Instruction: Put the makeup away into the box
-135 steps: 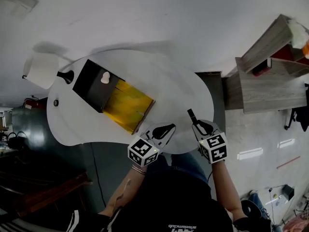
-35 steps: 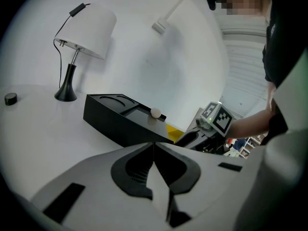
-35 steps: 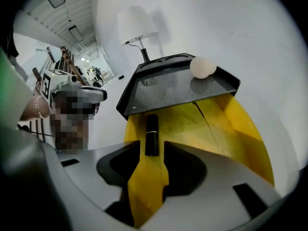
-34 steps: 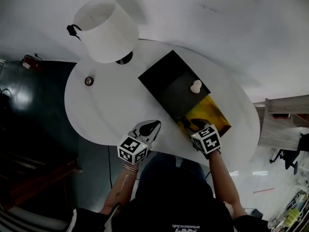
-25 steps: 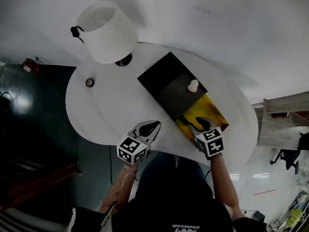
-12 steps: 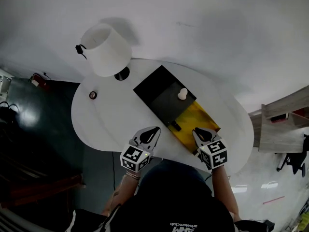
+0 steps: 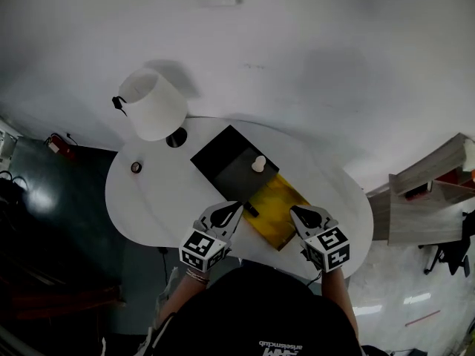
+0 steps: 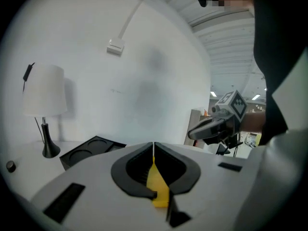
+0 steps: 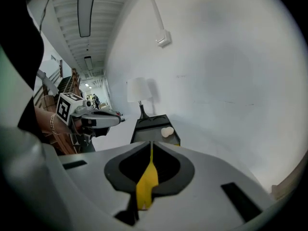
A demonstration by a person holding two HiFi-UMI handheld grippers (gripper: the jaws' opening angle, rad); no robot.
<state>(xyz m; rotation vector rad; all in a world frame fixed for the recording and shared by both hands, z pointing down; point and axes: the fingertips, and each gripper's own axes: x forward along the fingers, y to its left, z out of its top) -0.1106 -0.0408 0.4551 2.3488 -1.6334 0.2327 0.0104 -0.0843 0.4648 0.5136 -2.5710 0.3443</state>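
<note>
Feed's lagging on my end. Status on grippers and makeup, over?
Left gripper shut, empty. Right gripper just closed, nothing between its jaws. Dark makeup stick lies in the box, on its yellow tray. Nothing blocking the box.

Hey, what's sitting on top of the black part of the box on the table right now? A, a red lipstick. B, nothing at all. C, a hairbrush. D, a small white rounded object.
D: a small white rounded object rests on the black part of the box, seen in both the head view and the right gripper view.
</note>
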